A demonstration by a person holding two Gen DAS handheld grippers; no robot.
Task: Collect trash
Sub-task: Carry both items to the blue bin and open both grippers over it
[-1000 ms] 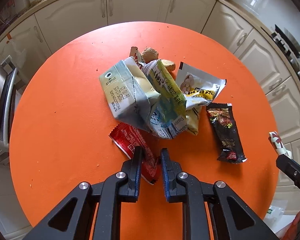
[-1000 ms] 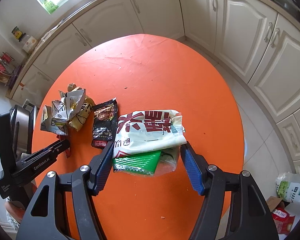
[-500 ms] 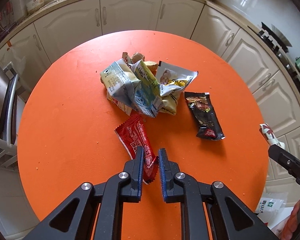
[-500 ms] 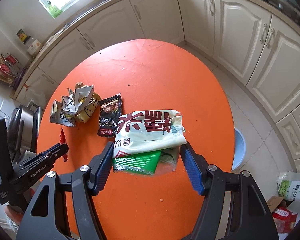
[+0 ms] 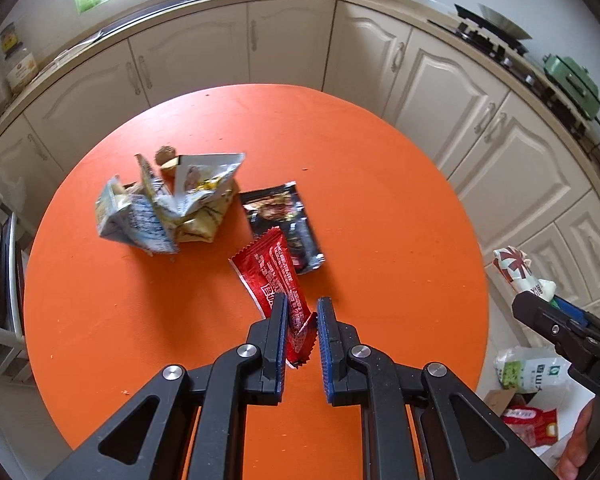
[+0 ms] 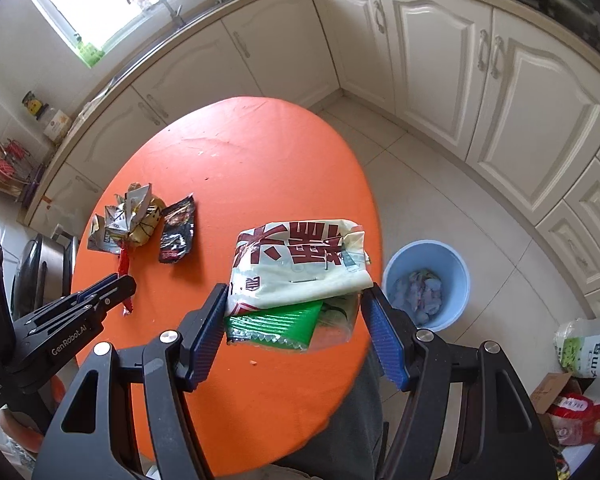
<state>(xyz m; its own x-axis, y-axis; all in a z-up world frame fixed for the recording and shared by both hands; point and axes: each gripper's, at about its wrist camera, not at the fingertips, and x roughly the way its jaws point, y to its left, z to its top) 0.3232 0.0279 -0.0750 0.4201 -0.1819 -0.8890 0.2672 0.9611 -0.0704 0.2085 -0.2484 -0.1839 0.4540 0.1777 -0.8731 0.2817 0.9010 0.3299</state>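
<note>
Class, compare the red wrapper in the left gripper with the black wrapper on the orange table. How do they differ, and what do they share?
1. The red wrapper is pinched by the left gripper; the black wrapper is not gripped.
2. The red wrapper hangs lifted off the orange table; the black wrapper lies flat on it.
3. The red wrapper is narrower; the black wrapper is broader.

Both are flat snack packets awaiting collection.

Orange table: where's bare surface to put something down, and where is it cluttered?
On the orange table, the far half toward the cabinets is bare, as is the near strip by the right gripper. Clutter sits on the left: the crumpled wrapper pile with the black packet beside it.
</note>
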